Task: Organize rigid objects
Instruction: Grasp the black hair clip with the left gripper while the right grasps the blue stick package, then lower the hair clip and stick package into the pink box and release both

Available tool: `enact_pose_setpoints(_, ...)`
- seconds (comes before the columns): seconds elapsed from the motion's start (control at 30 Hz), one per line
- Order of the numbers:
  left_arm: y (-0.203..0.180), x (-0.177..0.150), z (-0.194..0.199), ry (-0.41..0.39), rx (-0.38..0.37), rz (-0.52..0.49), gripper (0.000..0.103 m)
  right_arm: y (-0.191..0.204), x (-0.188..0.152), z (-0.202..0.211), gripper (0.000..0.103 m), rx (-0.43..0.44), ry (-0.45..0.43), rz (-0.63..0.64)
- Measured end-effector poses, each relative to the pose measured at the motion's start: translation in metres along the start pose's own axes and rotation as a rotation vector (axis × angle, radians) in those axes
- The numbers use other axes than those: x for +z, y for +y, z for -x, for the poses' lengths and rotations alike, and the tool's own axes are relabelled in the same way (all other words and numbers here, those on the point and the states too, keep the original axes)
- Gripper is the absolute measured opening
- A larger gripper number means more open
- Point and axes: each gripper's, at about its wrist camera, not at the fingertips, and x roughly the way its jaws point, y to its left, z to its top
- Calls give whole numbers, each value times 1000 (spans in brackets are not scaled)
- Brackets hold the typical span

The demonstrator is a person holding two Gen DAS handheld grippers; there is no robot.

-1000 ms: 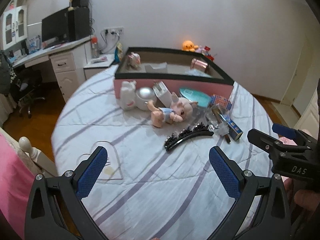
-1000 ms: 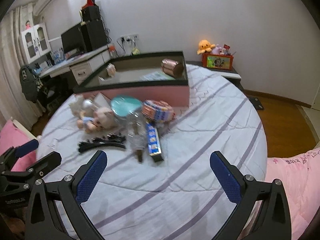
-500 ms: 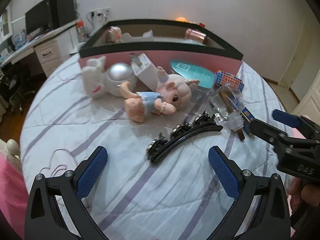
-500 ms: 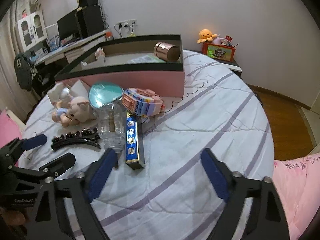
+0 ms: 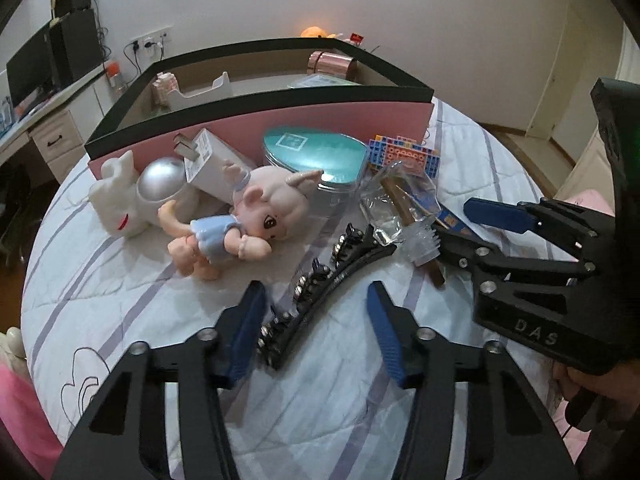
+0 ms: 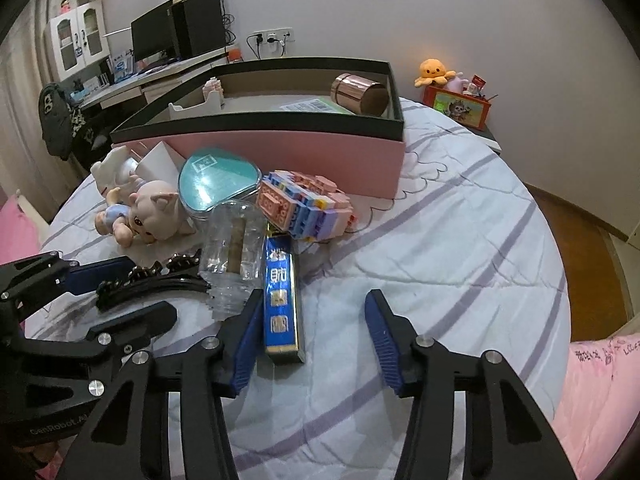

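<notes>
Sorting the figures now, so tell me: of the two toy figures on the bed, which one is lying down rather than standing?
The pink pig-eared doll in the pale blue outfit lies on its side. The white rabbit figure with the silver dome stands upright behind it, near the pink box.

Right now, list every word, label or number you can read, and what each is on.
"DAS": embossed on the black body of the right claw, seen from the left wrist.
"CanRobot": partly legible, on the left claw's body.
Blue and gold box: gold Chinese characters, not readable.
Teal tin lid: small square label, too blurred.
</notes>
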Motion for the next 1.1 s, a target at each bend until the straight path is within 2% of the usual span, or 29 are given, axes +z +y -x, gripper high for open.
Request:
enact_pose_setpoints(0.07, -2, 1, 0, -2, -6, 1, 35, 1, 1, -2, 51, -5, 0, 8)
enact_pose_setpoints(0.17, -8, -2, 1, -7, -17, -15, 28, 1, 2, -2, 40, 8, -8, 6)
enact_pose_setpoints(0.23, -10, -5, 3, -10, -28, -25, 22, 1, 1, 0, 20, 22, -11, 5)
enact_pose_setpoints(0.27, -10, -6, 4, -9, -38, -23, 21, 1, 0, 1, 17, 32, -11, 0)
enact_pose_setpoints(0.37, -12, -9, 6, -8, -45, -22, 19, 2, -3, 4, 16, 37, -13, -5)
enact_pose_setpoints(0.6, -16, -3, -2, -7, -21, -46, 24, 2, 2, -2, 16, 39, 2, -6)
enact_pose_setpoints(0.73, -19, -2, -2, -9, -35, -51, 18, 4, 4, -3, 16, 36, 0, 2)
enact_pose_setpoints(0.9, -14, -9, 8, -24, -70, -8, 18, 1, -6, 10, 16, 54, -12, -12)
enact_pose_setpoints(1.1, -15, -17, 30, -61, -70, -2, 18, -5, -14, 31, 15, 100, -37, -47)
